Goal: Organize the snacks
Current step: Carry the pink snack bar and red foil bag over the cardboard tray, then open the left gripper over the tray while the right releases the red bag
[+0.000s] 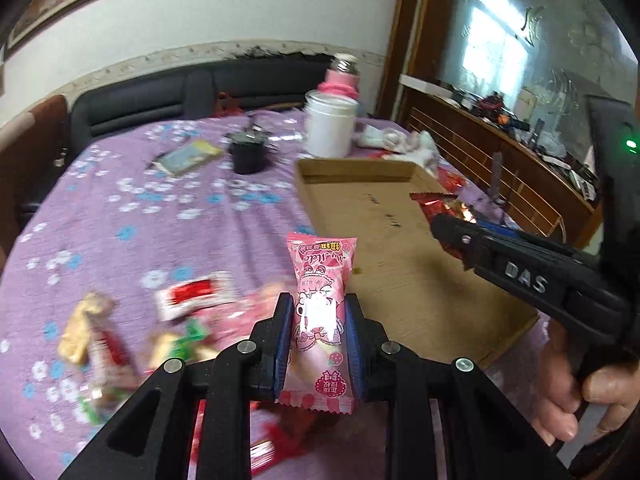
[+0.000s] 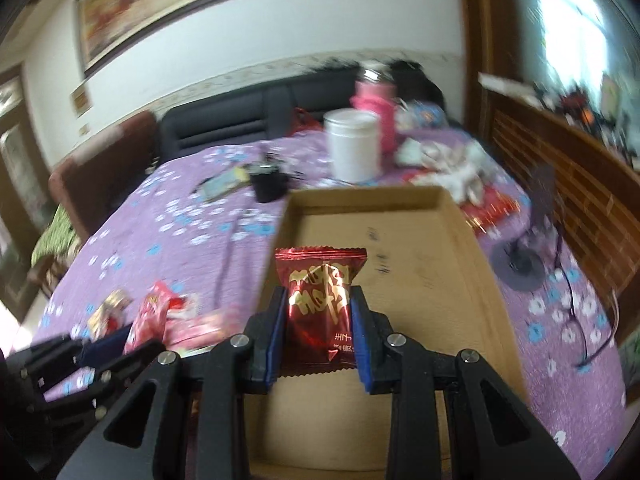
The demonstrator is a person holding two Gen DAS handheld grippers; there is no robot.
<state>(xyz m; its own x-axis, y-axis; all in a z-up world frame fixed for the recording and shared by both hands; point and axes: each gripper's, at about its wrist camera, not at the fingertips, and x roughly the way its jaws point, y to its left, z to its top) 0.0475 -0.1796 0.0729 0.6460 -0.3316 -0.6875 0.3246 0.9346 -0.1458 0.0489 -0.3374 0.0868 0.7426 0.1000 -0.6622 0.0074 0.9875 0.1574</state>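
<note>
Two snacks are in our grip at once. Nearest us, the left hand-held gripper (image 1: 318, 320) is clamped on a pink snack packet (image 1: 320, 312), its blue pads pressing both sides while the packet stands upright above the near part of the tabletop (image 1: 168, 216), just off the near left edge of the cardboard tray (image 1: 400, 280). The right hand-held gripper (image 2: 318, 320) is likewise clamped on a red foil packet (image 2: 320, 300) and holds it over the tray's near half — clear of the floor, as far as we can judge.

Down at the near left edge of the tabletop lies the loose pile of snacks (image 1: 132, 328): gold, red, white and green wrappers, blurred, too smeared for us to count. That pile is the bulk of what is left.

The tray floor shows bare in both views, so we judge the sorting barely begun — nothing is yet laid down inside it, and the two held packets would be the first to go in.

Beyond the tray, toward the far edge, stand a black cup (image 1: 248, 156), a flat booklet (image 1: 188, 156) beside it, a white canister (image 1: 330, 124) and a pink bottle (image 1: 340, 80) behind that. Crumpled white wrappings (image 1: 408, 144) and more red packaging (image 2: 492, 208) sit by the tray's far right corner; whether those count as snacks to be sorted we cannot tell.
</note>
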